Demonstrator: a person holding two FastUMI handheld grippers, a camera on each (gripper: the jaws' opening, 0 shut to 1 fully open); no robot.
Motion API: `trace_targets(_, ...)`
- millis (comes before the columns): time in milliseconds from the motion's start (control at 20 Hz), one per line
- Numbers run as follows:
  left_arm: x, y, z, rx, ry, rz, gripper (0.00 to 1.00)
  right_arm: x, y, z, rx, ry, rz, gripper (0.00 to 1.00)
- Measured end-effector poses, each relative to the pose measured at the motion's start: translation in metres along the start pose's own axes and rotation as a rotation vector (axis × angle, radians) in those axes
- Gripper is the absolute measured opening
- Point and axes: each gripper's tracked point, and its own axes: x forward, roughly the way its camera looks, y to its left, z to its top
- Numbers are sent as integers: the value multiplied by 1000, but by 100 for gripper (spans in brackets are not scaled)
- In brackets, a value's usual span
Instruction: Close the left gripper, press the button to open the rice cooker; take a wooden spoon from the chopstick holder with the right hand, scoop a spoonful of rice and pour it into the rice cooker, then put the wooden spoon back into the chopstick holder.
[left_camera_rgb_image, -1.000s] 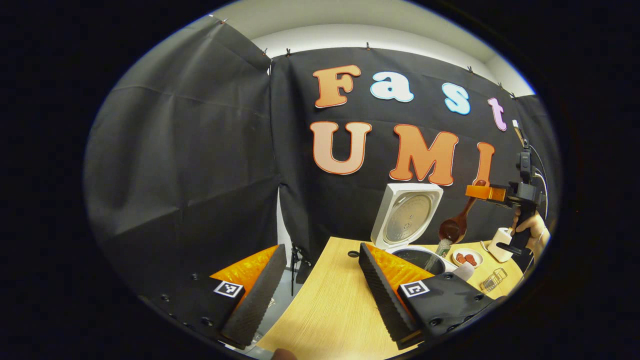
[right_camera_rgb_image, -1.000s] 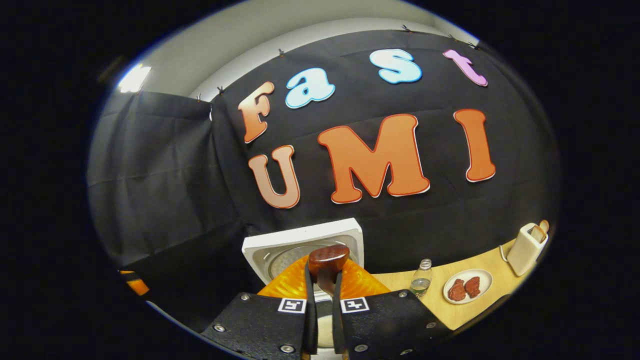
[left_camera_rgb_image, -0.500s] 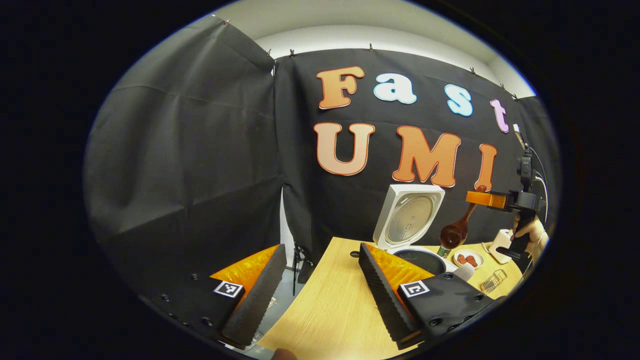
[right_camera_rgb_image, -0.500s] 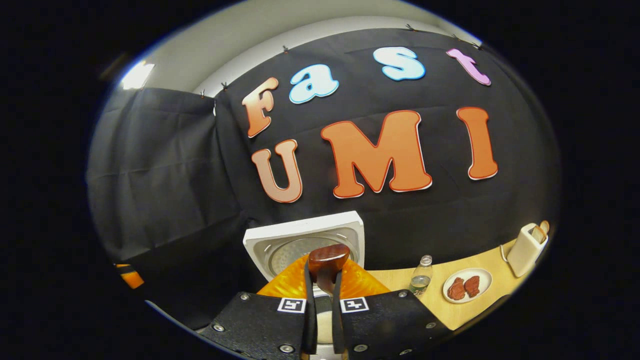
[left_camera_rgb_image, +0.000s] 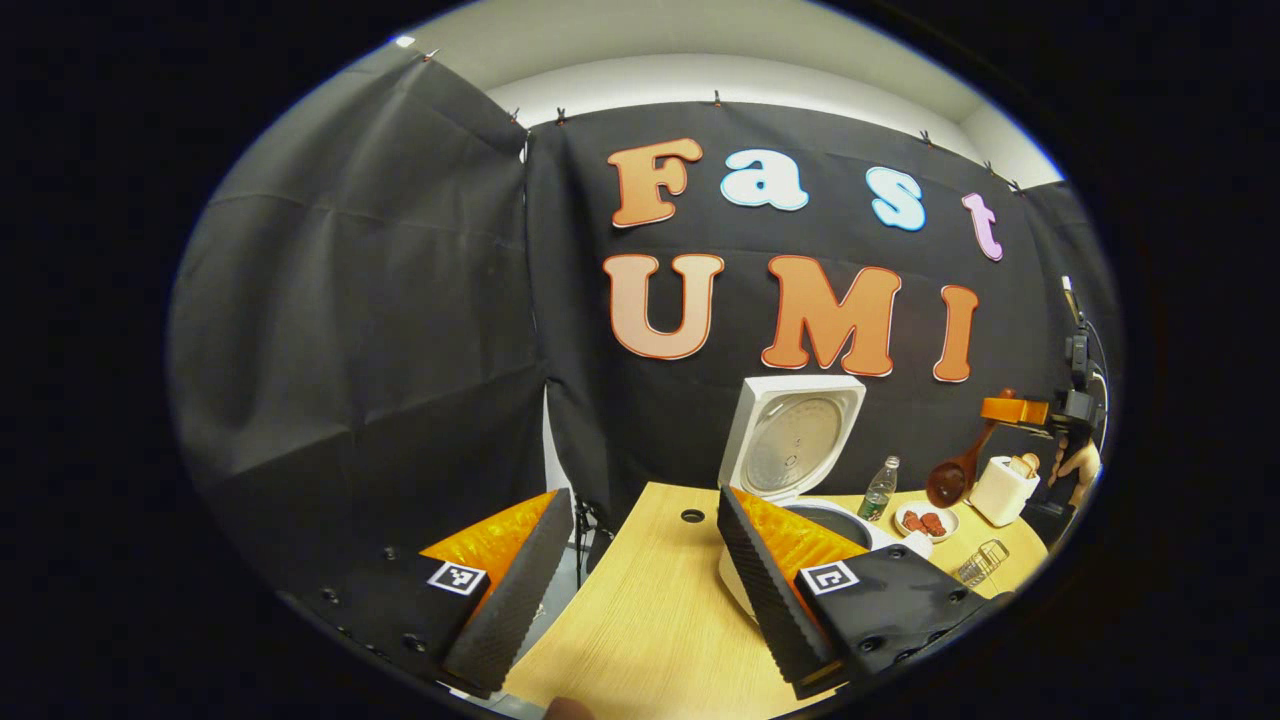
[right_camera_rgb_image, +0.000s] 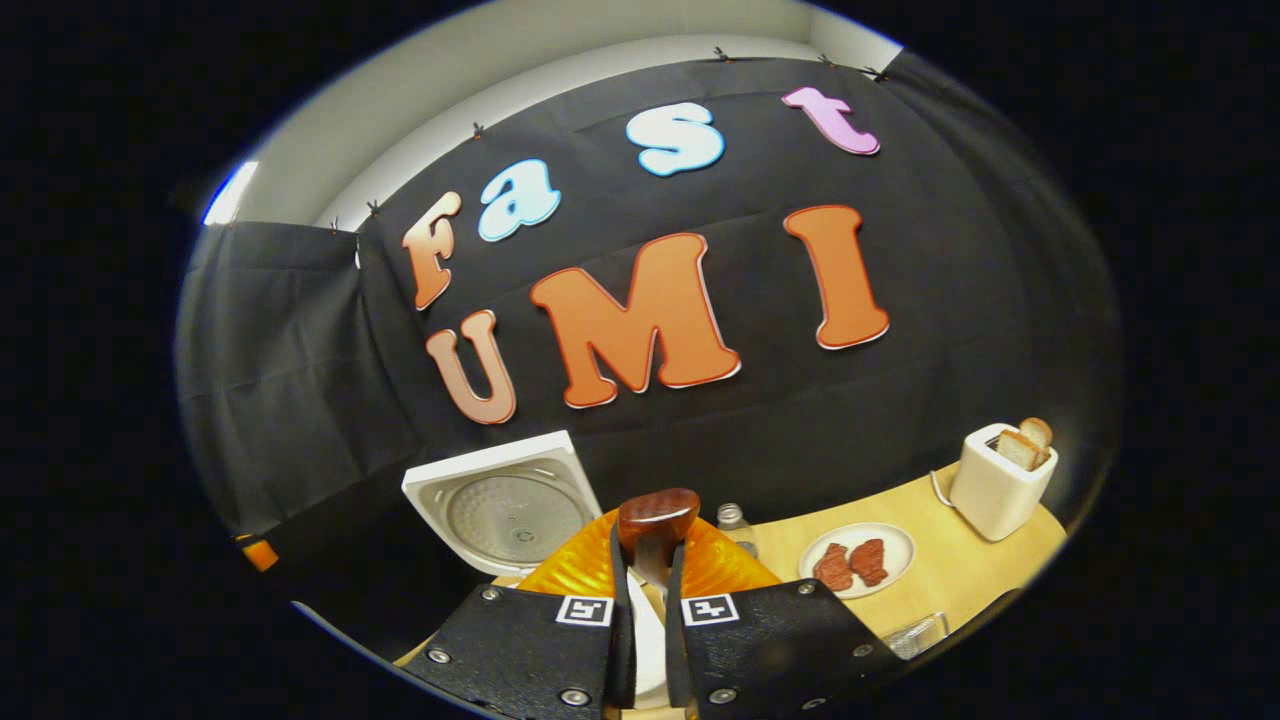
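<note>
The white rice cooker (left_camera_rgb_image: 790, 450) stands on the wooden table with its lid (right_camera_rgb_image: 505, 505) raised. My left gripper (left_camera_rgb_image: 640, 570) hangs open over the table's left end, nothing between its fingers. My right gripper (right_camera_rgb_image: 648, 590) is shut on the handle of the dark wooden spoon (right_camera_rgb_image: 655, 525). In the left gripper view the spoon (left_camera_rgb_image: 955, 475) hangs bowl-down from the right gripper (left_camera_rgb_image: 1015, 410), to the right of the cooker, above the plate and in front of the toaster. The wire chopstick holder (left_camera_rgb_image: 978, 565) sits near the table's right front.
A water bottle (left_camera_rgb_image: 879, 488) stands right of the cooker. Beside it are a plate (right_camera_rgb_image: 856, 562) with two pieces of meat and a white toaster (right_camera_rgb_image: 1000, 480) holding bread. The table (left_camera_rgb_image: 660, 620) has a round hole (left_camera_rgb_image: 692, 516) at its left end.
The right gripper has carried the spoon right and down, away from above the cooker's pot toward the toaster. The left gripper stays open, its view shifted slightly.
</note>
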Motion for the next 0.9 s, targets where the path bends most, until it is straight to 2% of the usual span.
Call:
trace_targets(200,2,-31,2,-15,-2,-33,96,-30,-67,2,18,3,-84,11)
trace_targets(500,2,-62,5,4,-9,-29,96,-66,-145,-7,51,19,-181,11)
trace_targets(900,-8,-97,9,-6,-5,-9,96,-85,-203,-58,156,86,-219,11)
